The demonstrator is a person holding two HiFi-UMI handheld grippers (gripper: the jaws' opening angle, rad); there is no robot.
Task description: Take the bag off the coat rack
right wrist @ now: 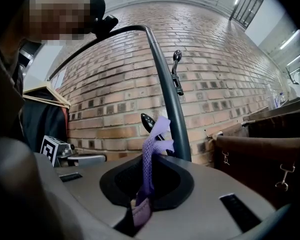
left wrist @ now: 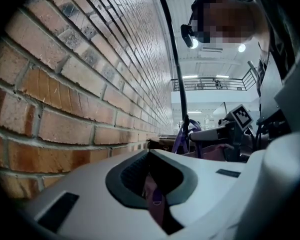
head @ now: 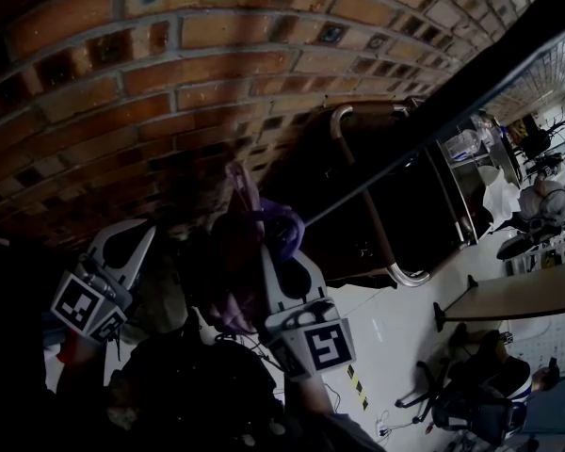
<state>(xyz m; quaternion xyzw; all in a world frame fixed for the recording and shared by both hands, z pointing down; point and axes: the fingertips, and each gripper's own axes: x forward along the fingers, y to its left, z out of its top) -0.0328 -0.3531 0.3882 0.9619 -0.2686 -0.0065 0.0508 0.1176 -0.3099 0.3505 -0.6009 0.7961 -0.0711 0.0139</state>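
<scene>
Checker: Head view, where's the bag (head: 228, 271)?
Observer: Dim, lower centre, between left gripper (head: 132, 248) and right gripper (head: 281, 271), before the brick wall (head: 169, 83).
Checker: Left gripper view?
Observer: Jaws pinched on a mauve strap (left wrist: 154, 201), bottom centre. The coat rack (left wrist: 171, 59) climbs mid-frame.
Checker: Right gripper view?
Observer: Jaws clamp the purple mesh handle (right wrist: 149, 159), its top at the rack's hook (right wrist: 146, 120), centre.

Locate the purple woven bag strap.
Right gripper view, centre: purple woven strap rises from the right gripper's shut jaws, left of the dark metal rack pole.
</scene>
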